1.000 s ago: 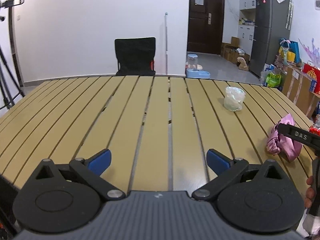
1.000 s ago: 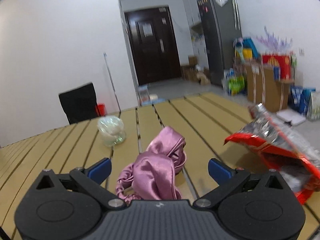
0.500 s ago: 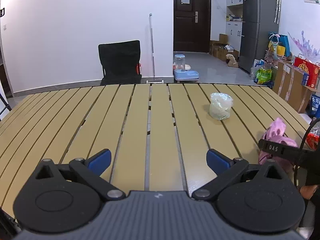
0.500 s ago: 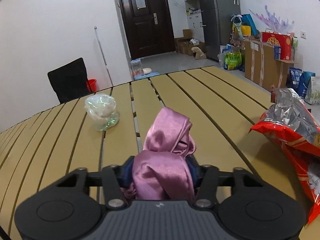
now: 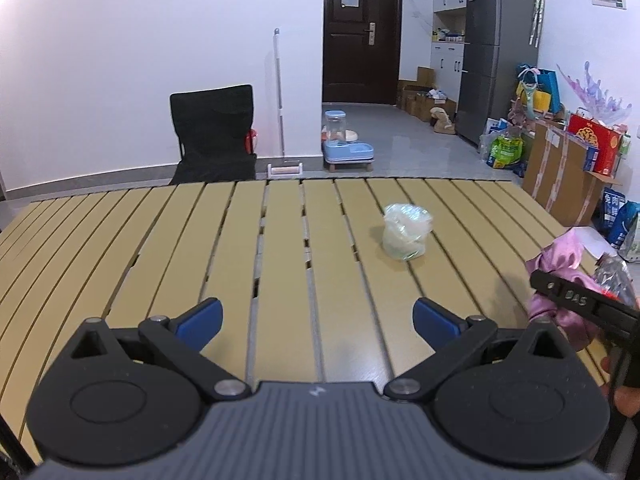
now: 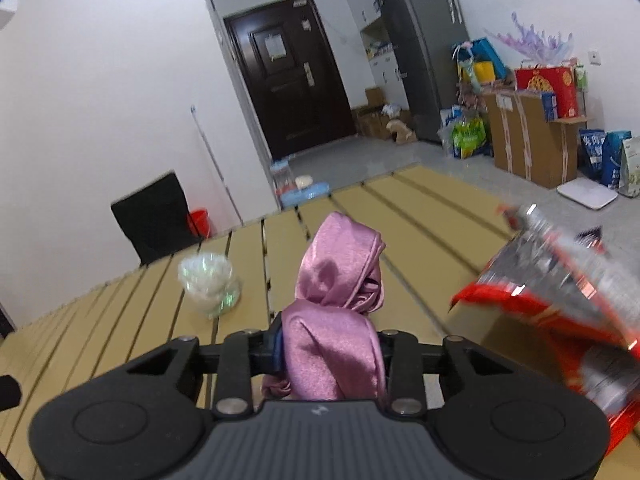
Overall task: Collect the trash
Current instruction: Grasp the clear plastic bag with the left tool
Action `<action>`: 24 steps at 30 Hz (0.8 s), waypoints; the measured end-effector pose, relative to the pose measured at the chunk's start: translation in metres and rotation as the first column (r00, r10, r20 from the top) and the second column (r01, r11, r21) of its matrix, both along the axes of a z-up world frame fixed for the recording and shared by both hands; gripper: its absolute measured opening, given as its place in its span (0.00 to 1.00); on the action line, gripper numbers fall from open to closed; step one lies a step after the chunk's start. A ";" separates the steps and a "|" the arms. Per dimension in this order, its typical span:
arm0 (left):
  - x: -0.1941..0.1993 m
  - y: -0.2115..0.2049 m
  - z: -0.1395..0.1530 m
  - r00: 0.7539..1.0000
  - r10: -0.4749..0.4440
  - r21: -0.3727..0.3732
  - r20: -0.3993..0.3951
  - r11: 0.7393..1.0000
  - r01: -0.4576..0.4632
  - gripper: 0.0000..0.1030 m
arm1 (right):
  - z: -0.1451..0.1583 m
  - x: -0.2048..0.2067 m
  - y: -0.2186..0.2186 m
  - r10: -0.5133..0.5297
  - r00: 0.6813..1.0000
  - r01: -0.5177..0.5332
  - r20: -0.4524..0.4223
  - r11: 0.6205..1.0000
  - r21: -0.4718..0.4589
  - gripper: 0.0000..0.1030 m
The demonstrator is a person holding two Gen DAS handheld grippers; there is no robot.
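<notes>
My right gripper (image 6: pixel 330 346) is closing its jaws, and its pads squeeze a crumpled pink satin cloth (image 6: pixel 336 320) whose top sticks up above them. An open red snack bag (image 6: pixel 560 308) with a silver lining lies just to the right of it. Left of the cloth, a crumpled clear plastic bag (image 6: pixel 208 282) stands on the slatted wooden table (image 6: pixel 420 208). My left gripper (image 5: pixel 316 312) hovers open over the table (image 5: pixel 200 240) with nothing between its blue pads. The plastic bag (image 5: pixel 406 237) lies ahead of it to the right. The pink cloth (image 5: pixel 560 256) sits at the far right.
A black chair (image 5: pixel 214 132) stands behind the table's far edge. On the floor beyond are a blue pet water dispenser (image 5: pixel 346 144), a mop pole (image 5: pixel 278 96), a grey fridge (image 5: pixel 500 52) and cardboard boxes (image 5: pixel 560 176) with bags.
My right gripper's jaws have gone from wide open to pressed on the pink cloth. The left gripper has shifted, so the plastic bag now lies nearer the middle of its view.
</notes>
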State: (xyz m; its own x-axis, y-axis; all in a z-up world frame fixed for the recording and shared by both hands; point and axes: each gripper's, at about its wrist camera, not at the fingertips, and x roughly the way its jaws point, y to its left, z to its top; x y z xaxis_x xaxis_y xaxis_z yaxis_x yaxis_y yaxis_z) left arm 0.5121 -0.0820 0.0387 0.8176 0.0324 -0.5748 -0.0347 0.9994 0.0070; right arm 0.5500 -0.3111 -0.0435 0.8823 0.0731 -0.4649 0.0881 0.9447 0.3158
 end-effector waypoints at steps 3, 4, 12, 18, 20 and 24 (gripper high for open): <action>0.011 -0.009 0.005 1.000 -0.015 0.003 0.003 1.000 0.015 1.00 | 0.013 -0.008 -0.014 -0.020 0.998 0.019 0.053 1.000 0.019 0.31; 0.015 -0.012 0.006 1.000 -0.018 0.004 0.002 1.000 0.018 1.00 | 0.018 -0.012 -0.020 -0.029 0.997 0.028 0.075 0.999 0.025 0.31; 0.051 -0.053 0.007 0.998 -0.062 0.005 -0.013 0.998 0.062 1.00 | 0.042 -0.036 -0.077 -0.128 0.972 0.111 0.194 0.989 0.096 0.31; 0.091 -0.084 -0.003 0.995 -0.083 0.018 -0.048 0.996 0.084 1.00 | 0.045 -0.050 -0.128 -0.210 0.952 0.180 0.222 0.972 0.149 0.31; 0.106 -0.092 -0.008 0.995 -0.076 0.020 -0.060 0.997 0.078 1.00 | 0.044 -0.054 -0.146 -0.239 0.945 0.205 0.222 0.965 0.165 0.31; 0.138 -0.103 -0.022 0.995 -0.048 0.036 -0.092 0.998 0.052 1.00 | 0.037 -0.057 -0.180 -0.300 0.931 0.261 0.208 0.946 0.193 0.31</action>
State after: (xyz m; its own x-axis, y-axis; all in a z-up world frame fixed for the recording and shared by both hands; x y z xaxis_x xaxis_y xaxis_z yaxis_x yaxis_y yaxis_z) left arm 0.6497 -0.1854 0.0167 0.7632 0.0161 -0.6459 0.0178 0.9988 0.0459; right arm 0.4926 -0.4914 -0.0066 0.9589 -0.1371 -0.2484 0.2487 0.8275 0.5033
